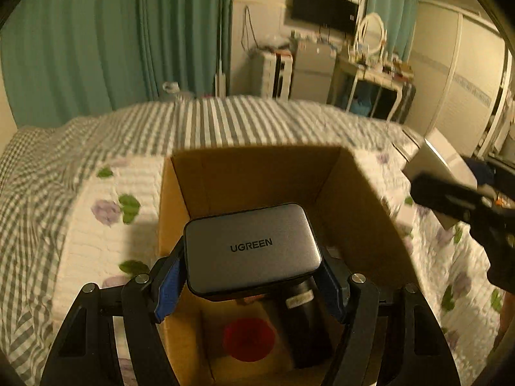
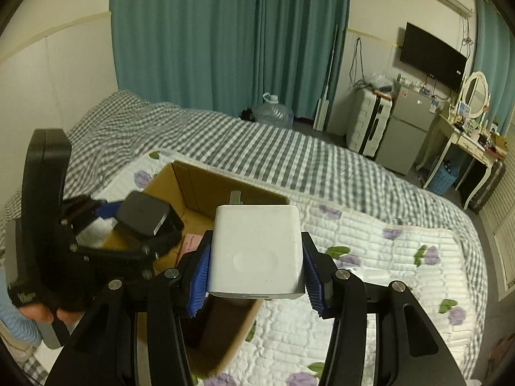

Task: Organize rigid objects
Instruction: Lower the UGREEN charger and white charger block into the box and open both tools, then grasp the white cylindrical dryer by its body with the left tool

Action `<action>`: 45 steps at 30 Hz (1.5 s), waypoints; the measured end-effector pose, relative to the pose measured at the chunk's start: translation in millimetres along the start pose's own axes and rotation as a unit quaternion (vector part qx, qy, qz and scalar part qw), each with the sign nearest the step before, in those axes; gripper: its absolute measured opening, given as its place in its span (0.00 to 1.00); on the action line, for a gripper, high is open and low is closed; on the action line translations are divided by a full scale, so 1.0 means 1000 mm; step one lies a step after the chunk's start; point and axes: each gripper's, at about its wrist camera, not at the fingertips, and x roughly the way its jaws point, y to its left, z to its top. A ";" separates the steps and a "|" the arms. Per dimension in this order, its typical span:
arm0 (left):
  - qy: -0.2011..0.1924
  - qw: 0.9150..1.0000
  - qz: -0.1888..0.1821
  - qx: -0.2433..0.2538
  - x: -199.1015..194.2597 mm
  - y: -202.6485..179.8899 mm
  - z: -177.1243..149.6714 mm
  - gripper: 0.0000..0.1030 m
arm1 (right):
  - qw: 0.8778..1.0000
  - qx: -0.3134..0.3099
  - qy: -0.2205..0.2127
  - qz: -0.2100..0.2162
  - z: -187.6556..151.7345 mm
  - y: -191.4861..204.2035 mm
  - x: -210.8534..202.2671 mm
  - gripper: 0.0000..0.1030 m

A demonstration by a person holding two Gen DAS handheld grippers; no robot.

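My left gripper (image 1: 252, 276) is shut on a grey UGREEN charger (image 1: 251, 246) and holds it over the open cardboard box (image 1: 363, 209) on the bed. Inside the box lie a black cylinder (image 1: 307, 318) and a red round thing (image 1: 248, 337). My right gripper (image 2: 256, 276) is shut on a white charger (image 2: 257, 247), held above the box's near right rim (image 2: 225, 337). The left gripper with the grey charger (image 2: 141, 214) shows over the box in the right wrist view. The right gripper (image 1: 450, 199) with its white charger (image 1: 437, 164) shows at the right edge of the left wrist view.
The box stands on a white flowered quilt (image 2: 386, 263) over a grey checked bedspread (image 2: 257, 148). Beyond the bed are teal curtains (image 2: 225, 32), a water jug (image 2: 273, 112), a suitcase (image 2: 367, 128), a small fridge (image 2: 405, 132) and a dressing table (image 2: 466, 141).
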 end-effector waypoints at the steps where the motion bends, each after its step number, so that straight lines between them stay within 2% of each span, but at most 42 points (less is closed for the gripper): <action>1: 0.003 1.000 -0.001 0.000 0.002 0.002 0.000 0.72 | 1.000 0.002 0.004 0.002 0.000 0.000 0.007 0.48; 4: -0.035 0.999 0.003 0.000 -0.014 0.003 0.002 0.73 | 1.000 0.007 0.011 0.006 -0.001 0.001 0.021 0.48; 13: -0.052 0.997 0.054 -0.017 -0.040 0.022 0.000 0.73 | 0.999 0.000 0.033 0.002 0.002 0.019 0.041 0.49; 20: -0.057 0.996 0.057 -0.036 -0.043 0.030 -0.002 0.73 | 0.998 0.008 0.066 -0.002 0.000 0.027 0.077 0.50; 21: -0.058 0.996 0.056 -0.037 -0.043 0.030 -0.002 0.73 | 0.998 0.013 0.060 -0.005 0.000 0.026 0.076 0.64; 23: -0.061 0.996 0.054 -0.038 -0.045 0.029 -0.002 0.73 | 0.999 0.022 0.028 -0.008 0.002 0.020 0.063 0.82; 24: -0.063 0.996 0.054 -0.037 -0.046 0.027 -0.002 0.73 | 0.999 0.025 0.018 -0.008 0.004 0.016 0.056 0.82; 28: -0.067 0.996 0.052 -0.024 -0.052 0.014 -0.004 0.73 | 0.999 0.034 -0.006 -0.032 0.008 -0.014 0.022 0.82; 30: -0.067 0.997 0.049 -0.009 -0.054 0.003 -0.006 0.73 | 0.998 0.042 -0.013 -0.048 0.005 -0.036 0.003 0.85; 35: -0.055 0.997 0.044 0.026 -0.054 -0.039 -0.007 0.73 | 0.993 0.062 -0.022 -0.100 -0.019 -0.102 -0.038 0.87; 42: -0.037 0.998 0.010 0.040 -0.039 -0.114 0.004 0.73 | 0.988 0.082 0.007 -0.130 -0.062 -0.185 -0.038 0.87; 45: -0.030 0.998 0.004 0.058 -0.023 -0.151 0.012 0.73 | 0.987 0.107 0.013 -0.118 -0.084 -0.212 -0.026 0.87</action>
